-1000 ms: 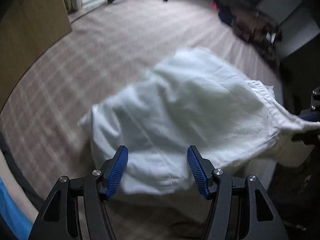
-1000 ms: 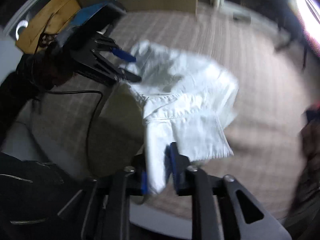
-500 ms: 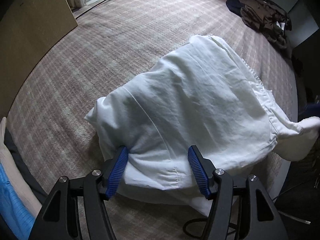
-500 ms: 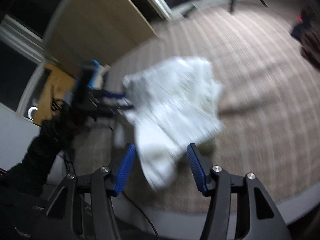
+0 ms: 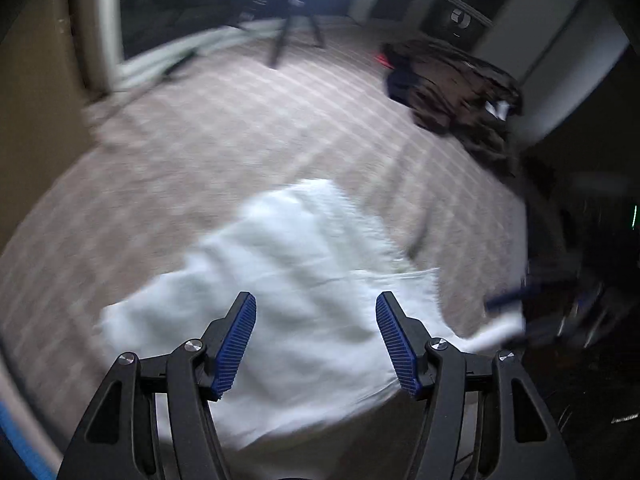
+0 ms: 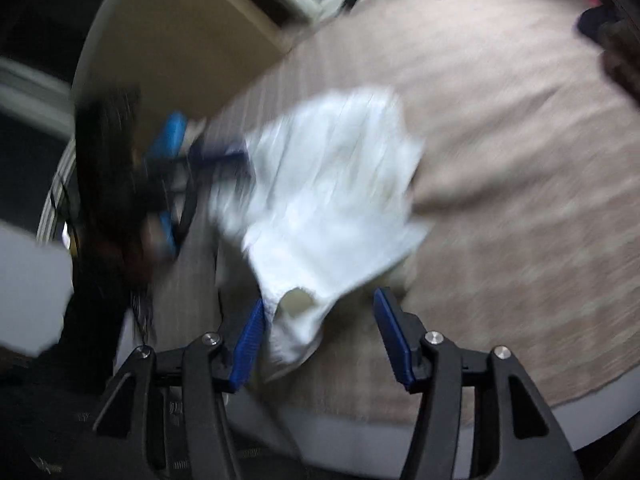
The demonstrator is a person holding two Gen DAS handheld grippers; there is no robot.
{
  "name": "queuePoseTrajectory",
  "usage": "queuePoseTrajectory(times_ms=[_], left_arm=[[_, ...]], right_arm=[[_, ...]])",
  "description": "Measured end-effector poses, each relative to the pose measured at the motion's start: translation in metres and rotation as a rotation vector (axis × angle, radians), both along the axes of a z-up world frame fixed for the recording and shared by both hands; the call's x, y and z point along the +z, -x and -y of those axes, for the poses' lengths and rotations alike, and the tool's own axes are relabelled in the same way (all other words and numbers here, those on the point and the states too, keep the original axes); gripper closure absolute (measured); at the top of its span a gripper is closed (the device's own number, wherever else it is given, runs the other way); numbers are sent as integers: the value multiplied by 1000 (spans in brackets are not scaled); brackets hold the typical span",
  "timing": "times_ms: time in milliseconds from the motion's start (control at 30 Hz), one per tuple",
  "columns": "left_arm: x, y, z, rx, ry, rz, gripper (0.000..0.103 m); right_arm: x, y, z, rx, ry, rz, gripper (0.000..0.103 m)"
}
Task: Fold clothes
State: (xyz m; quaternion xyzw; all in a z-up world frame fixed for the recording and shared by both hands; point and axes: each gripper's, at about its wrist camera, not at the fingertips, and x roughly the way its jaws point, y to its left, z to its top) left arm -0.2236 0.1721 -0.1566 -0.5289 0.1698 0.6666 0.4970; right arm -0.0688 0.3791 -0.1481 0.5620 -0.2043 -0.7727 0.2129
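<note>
A white garment [image 5: 296, 280] lies bunched on a beige checked cloth-covered table [image 5: 208, 152]. My left gripper [image 5: 316, 340] is open just above the garment's near edge, holding nothing. In the right wrist view the garment [image 6: 332, 196] lies in the middle of the table, with one end hanging toward me. My right gripper [image 6: 316, 340] is open and empty, with that hanging end between its blue fingers [image 6: 390, 332]; whether it touches them is hidden by blur. The left gripper shows blurred at the garment's far left side [image 6: 212, 160].
A pile of dark brown clothes [image 5: 452, 88] lies at the table's far right. A tripod [image 5: 296, 36] stands beyond the far edge. A tan board [image 6: 192, 48] leans past the table. The table's rounded edge [image 6: 400, 420] runs close below my right gripper.
My right gripper let go of the garment's end and opened about one second to half a second ago. Both views have swung; the left gripper has risen and pulled back from the garment.
</note>
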Motion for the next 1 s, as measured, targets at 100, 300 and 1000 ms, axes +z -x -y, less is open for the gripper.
queuePoseTrajectory(times_ms=[100, 300, 1000], left_arm=[[-39, -20, -18, -92, 111, -28, 44], [-21, -33, 2, -116, 124, -41, 44], [27, -66, -34, -16, 131, -161, 38]], right_arm=[[-10, 18, -18, -41, -19, 13, 49], [-20, 30, -20, 6, 43, 54, 49], [-11, -3, -38, -25, -242, -72, 49]])
